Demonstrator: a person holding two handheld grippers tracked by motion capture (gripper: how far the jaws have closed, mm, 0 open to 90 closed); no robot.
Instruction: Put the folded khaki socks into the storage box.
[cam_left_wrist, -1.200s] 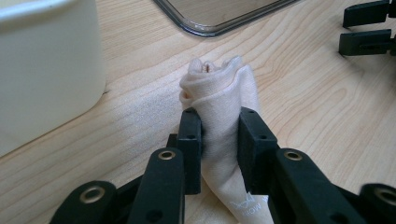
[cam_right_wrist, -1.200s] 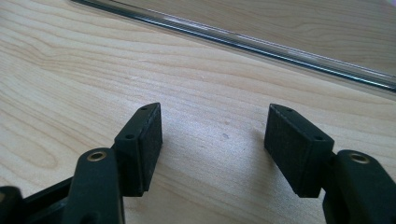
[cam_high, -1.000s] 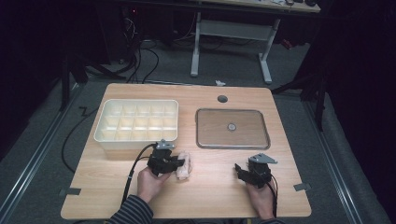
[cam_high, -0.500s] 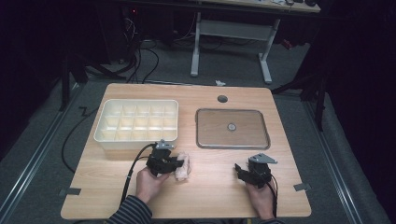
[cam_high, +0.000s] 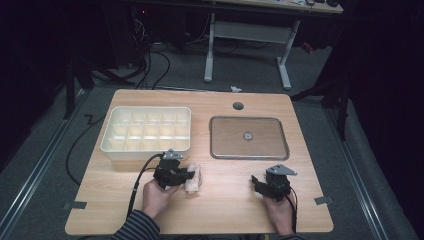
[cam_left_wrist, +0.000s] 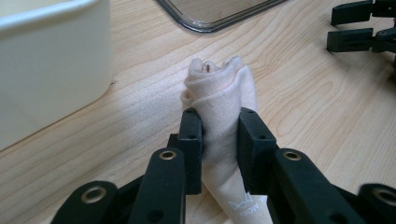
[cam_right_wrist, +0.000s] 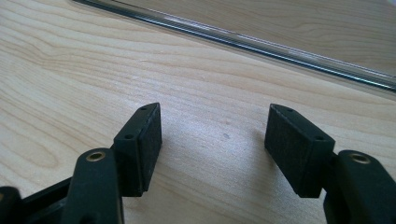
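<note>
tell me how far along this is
Done: the left gripper is shut on the rolled cloth, which lies on the table. In hand: that grasp. Left: probably moving the cloth to the bin or tray, both empty. The right gripper is open, idle.

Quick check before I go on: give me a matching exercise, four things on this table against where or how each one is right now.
Things:
1. cloth
2. divided box
3. tray
4. right gripper

States:
A. jaws apart, nothing between them
B. pinched in the left gripper
C. far left of the table
D. flat, right of the box

Pairs: 1-B, 2-C, 3-D, 4-A
</note>
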